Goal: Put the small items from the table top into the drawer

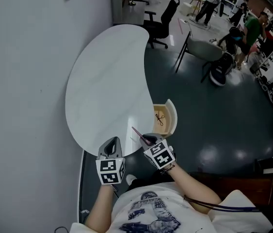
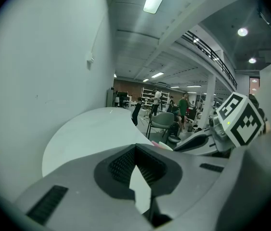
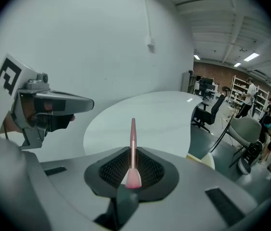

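Observation:
My right gripper hovers over the near right edge of the white table. It is shut on a pink makeup brush; the bristle end sits between the pads and the thin handle sticks out past the jaws. My left gripper is beside it on the left, over the table's near edge. Its jaws meet at the tips with nothing between them. Right of the table edge, the small cream drawer stands open, and a pair of scissors lies in it.
A pale wall runs along the table's left side. A black office chair stands at the table's far end, and a grey chair stands on the dark floor beyond. People stand among shelves far back.

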`<state>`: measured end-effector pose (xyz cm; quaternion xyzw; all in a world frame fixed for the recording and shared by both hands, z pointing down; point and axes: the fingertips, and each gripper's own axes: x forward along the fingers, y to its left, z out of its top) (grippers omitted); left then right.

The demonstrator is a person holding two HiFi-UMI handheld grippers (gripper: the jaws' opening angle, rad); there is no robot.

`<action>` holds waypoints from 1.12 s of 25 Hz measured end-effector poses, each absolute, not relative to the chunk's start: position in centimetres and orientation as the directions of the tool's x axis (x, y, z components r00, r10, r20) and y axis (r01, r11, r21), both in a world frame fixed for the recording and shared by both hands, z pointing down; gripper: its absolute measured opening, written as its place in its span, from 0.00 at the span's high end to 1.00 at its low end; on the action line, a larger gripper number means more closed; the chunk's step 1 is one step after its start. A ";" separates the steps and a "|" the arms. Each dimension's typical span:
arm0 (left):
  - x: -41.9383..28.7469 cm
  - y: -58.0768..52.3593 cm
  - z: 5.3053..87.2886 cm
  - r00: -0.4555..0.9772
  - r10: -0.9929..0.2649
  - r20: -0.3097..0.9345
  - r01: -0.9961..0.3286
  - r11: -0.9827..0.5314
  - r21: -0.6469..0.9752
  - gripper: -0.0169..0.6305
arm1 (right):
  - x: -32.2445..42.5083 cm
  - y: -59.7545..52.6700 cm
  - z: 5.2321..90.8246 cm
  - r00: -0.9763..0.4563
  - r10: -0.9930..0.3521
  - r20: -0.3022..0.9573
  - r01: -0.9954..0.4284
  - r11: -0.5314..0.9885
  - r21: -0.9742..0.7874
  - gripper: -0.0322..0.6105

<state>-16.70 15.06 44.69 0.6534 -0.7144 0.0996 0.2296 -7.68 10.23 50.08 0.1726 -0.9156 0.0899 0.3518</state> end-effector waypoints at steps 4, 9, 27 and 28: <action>-15.0 13.5 45.2 -0.026 -0.883 0.469 -0.982 0.110 0.153 0.94 | -4.8 8.6 50.6 -0.674 -0.271 0.687 -0.419 0.906 -0.054 0.86; -11.8 10.2 45.6 -0.017 -0.876 0.481 -0.984 0.100 0.148 0.94 | -1.4 5.5 50.9 -0.673 -0.275 0.686 -0.436 0.897 -0.068 0.86; 2.7 0.8 45.3 -0.003 -0.851 0.525 -0.993 0.066 0.100 0.94 | 12.6 -3.5 51.4 -0.697 -0.278 0.661 -0.483 0.864 -0.145 0.86; 3.4 0.5 45.3 -0.006 -0.850 0.527 -0.993 0.068 0.097 0.94 | 13.3 -3.9 51.6 -0.697 -0.277 0.662 -0.487 0.860 -0.153 0.86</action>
